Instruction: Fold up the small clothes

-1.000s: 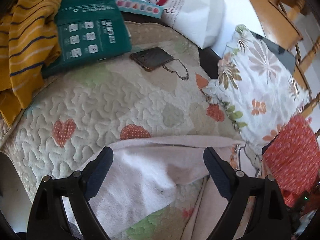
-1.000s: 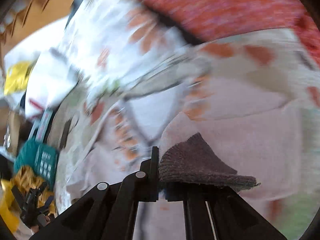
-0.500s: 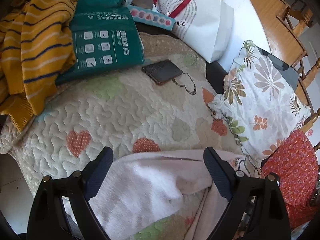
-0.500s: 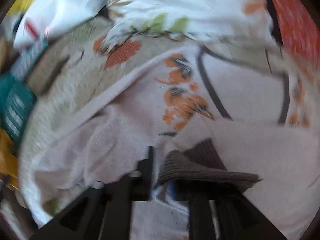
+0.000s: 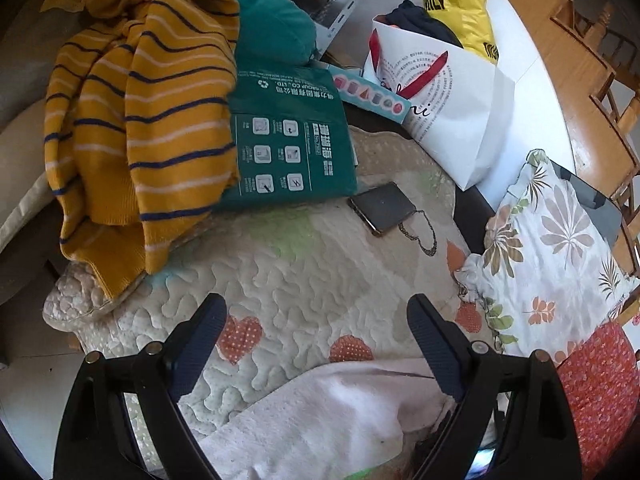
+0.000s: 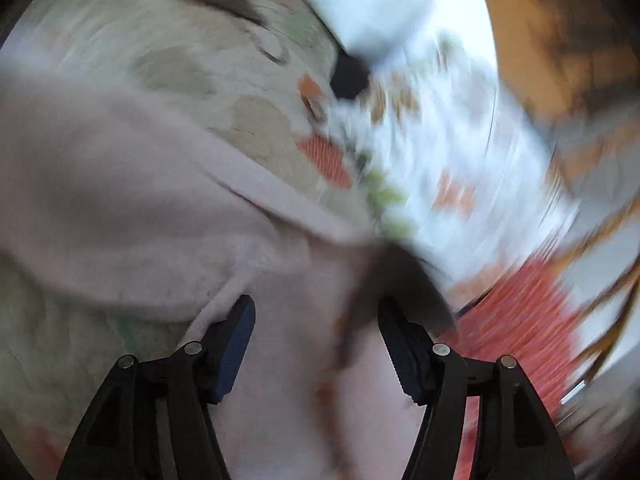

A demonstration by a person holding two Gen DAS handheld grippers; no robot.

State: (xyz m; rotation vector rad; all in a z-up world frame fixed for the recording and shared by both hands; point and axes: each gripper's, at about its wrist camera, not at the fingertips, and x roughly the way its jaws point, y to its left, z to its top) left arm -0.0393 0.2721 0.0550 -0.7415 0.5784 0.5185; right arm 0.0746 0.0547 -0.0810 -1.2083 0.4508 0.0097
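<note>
On the quilted cover (image 5: 320,264), below its hearts, the pink garment (image 5: 320,420) lies part-folded. Left tongs (image 5: 316,336) gape empty; right tongs (image 6: 316,340) have just been opening, releasing the dark cuff (image 6: 396,276). Next: regrasp an edge.

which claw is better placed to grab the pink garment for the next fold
Probably the right claw: it is open directly over the pink garment. The left claw, also open, sits over the quilt beyond its edge.
</note>
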